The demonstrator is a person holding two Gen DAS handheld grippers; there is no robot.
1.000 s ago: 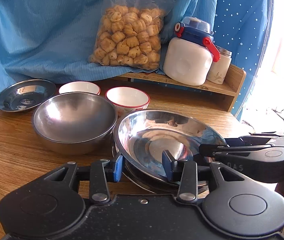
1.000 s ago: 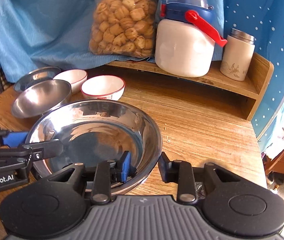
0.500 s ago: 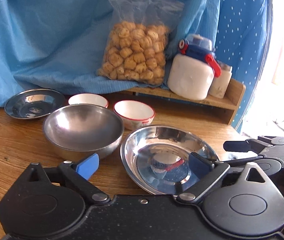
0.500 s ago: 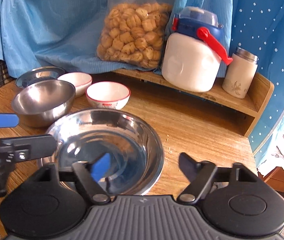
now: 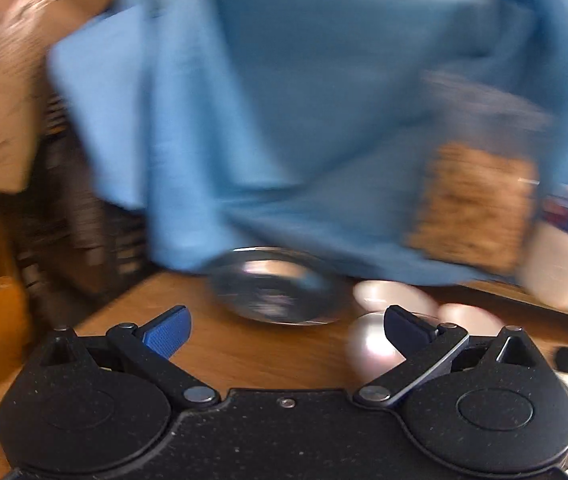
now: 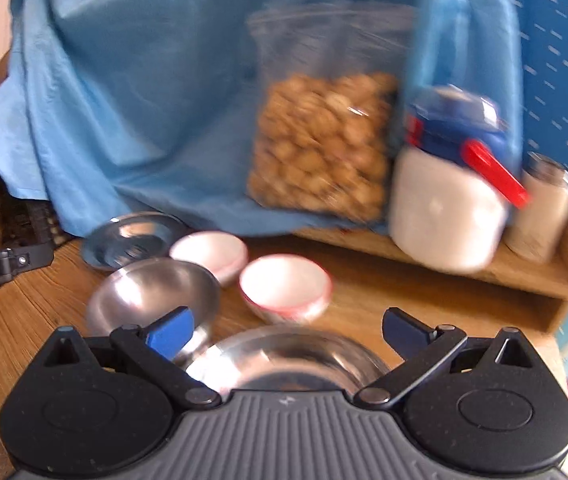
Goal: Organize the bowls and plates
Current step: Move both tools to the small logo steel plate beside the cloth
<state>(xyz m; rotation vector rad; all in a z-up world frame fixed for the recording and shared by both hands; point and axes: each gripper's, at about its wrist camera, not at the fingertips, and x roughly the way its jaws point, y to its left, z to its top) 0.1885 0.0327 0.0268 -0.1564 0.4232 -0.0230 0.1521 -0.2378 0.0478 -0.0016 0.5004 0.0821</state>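
Both views are motion-blurred. My left gripper (image 5: 286, 330) is open and empty, above the table, facing the small steel plate (image 5: 274, 286) at the back left. The steel bowl (image 5: 372, 344) shows to its right. My right gripper (image 6: 286, 332) is open and empty, raised above the wide steel plate (image 6: 288, 360) that lies on the table. In the right wrist view the steel bowl (image 6: 152, 296), two white bowls (image 6: 286, 286) (image 6: 208, 250) and the small steel plate (image 6: 132, 240) stand behind it. The left gripper (image 6: 4, 264) shows at the far left.
A wooden shelf (image 6: 524, 276) at the back right carries a bag of snacks (image 6: 324, 148), a white jug with a blue lid (image 6: 448, 192) and a small canister (image 6: 540, 208). Blue cloth (image 6: 144, 100) hangs behind. Cardboard boxes (image 5: 0, 92) stand left of the table.
Both grippers let go of the wide steel plate, which now lies on the table, and drew back open. The left gripper has swung left toward the small steel plate.
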